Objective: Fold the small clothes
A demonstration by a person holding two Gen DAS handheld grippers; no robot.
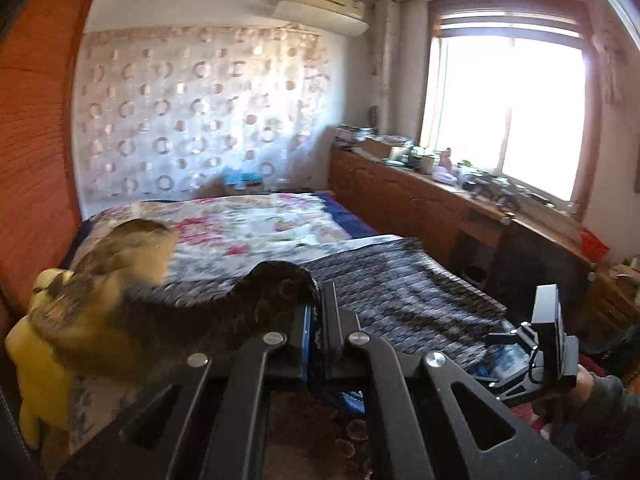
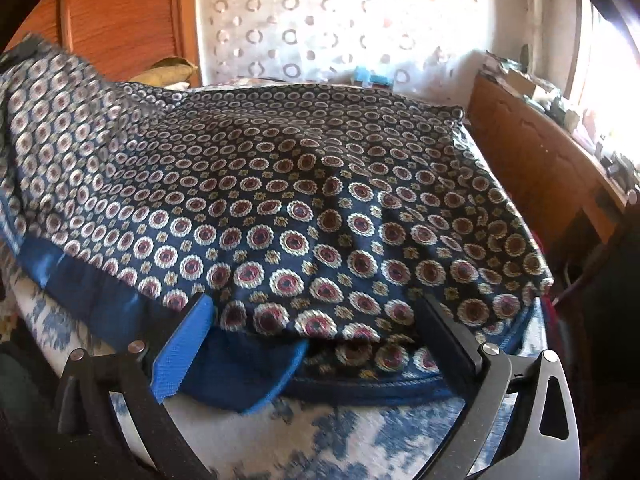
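A dark blue garment (image 2: 300,184) with a pattern of red-and-white rings lies spread over the bed, its plain blue lining (image 2: 240,376) turned out at the near hem. My left gripper (image 1: 318,312) is shut on one edge of the garment (image 1: 400,280) and holds it up off the bed, so the lifted cloth drapes away to the left, blurred. My right gripper (image 2: 316,332) stands open and wide at the near hem. The hem lies between its fingers, and neither pad presses on it. In the left wrist view the right gripper (image 1: 548,340) shows at the far right, held by a hand (image 1: 588,384).
The bed carries a floral quilt (image 1: 248,224) beyond the garment. A yellow cushion (image 1: 32,360) sits at its left edge against a wooden wardrobe (image 1: 36,140). A long wooden cabinet (image 1: 400,196) with clutter on top runs along the right under the window.
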